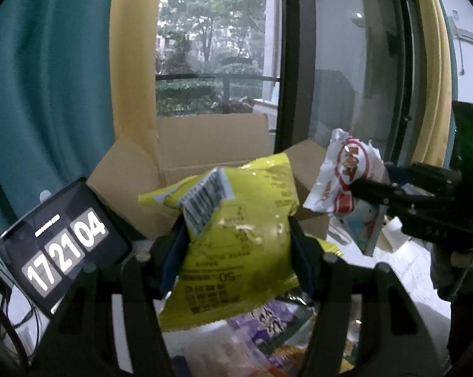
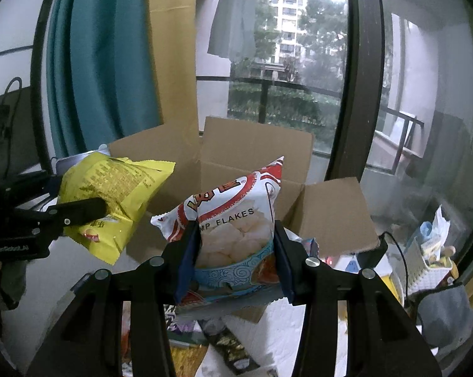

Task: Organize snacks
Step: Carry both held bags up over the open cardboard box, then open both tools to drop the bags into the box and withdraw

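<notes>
The clock screen (image 1: 63,245) at the near left read "17 21 04" in large white digits. The white and red snack bag (image 2: 233,229) carried "FLAKES" in dark capitals, with "MP" just before it where the rest of the word was hidden; its red brand lettering above could not be made out. The yellow chip bag (image 1: 236,238) bore a barcode, an upside-down "50" and fine print too small to read. The left gripper (image 2: 79,210) had faint, unreadable lettering on its body.
</notes>
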Available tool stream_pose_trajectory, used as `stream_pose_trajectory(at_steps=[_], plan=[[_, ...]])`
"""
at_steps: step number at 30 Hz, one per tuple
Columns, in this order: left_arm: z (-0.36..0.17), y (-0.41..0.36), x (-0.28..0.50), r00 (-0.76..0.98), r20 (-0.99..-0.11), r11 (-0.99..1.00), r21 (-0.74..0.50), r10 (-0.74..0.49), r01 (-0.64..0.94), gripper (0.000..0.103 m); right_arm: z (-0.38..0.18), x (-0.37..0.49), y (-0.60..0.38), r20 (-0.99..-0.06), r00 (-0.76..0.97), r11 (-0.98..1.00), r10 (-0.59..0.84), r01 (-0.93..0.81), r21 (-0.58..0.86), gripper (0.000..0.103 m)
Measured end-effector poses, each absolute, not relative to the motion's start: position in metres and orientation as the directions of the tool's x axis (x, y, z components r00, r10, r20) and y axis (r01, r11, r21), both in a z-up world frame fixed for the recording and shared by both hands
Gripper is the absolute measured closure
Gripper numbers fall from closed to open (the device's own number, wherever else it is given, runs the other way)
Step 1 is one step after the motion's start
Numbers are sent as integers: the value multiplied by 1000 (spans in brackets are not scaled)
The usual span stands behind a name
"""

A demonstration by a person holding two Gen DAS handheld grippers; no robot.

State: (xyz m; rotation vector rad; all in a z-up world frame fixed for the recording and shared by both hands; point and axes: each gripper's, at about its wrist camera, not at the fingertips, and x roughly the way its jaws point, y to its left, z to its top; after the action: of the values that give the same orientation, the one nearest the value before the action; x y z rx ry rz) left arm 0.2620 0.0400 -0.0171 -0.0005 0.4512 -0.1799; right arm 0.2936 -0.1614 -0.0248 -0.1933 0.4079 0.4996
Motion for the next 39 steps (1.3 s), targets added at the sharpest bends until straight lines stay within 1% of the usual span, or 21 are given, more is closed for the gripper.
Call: stream_pose_trajectory(at_steps=[10, 21, 24, 25, 26, 27, 29, 39], plan=[[-18, 46, 311, 896, -419, 988, -24, -148, 152, 41, -23, 334, -163, -401, 824, 890, 400, -454, -46, 55], [-31, 51, 370, 888, -442, 991, -18, -125, 131, 40, -26, 392, -155, -392, 840, 913, 375, -408, -2, 55], [-35, 53, 387, 879, -461, 992, -41, -123, 117, 35, -26, 408, -152, -392, 843, 917, 369, -398, 8, 54], [-35, 55, 393, 878, -465, 993, -45, -117, 109, 26, -26, 413, -151, -392, 843, 918, 368, -396, 8, 54], [-35, 56, 397, 879, -464, 993, -48, -114, 104, 17, -27, 418, -149, -395, 844, 920, 363, -393, 6, 48], [-34, 58, 398, 882, -456, 993, -56, -114, 100, 13, -27, 422, -148, -399, 842, 920, 363, -392, 9, 37], [-32, 59, 397, 884, -453, 993, -59, -114, 98, 9, -27, 425, -150, -398, 841, 921, 366, -388, 26, 26], [-11, 55, 357, 896, -429, 993, -75, -116, 93, 9, -22, 397, -155, -408, 838, 920, 363, -392, 13, 25]])
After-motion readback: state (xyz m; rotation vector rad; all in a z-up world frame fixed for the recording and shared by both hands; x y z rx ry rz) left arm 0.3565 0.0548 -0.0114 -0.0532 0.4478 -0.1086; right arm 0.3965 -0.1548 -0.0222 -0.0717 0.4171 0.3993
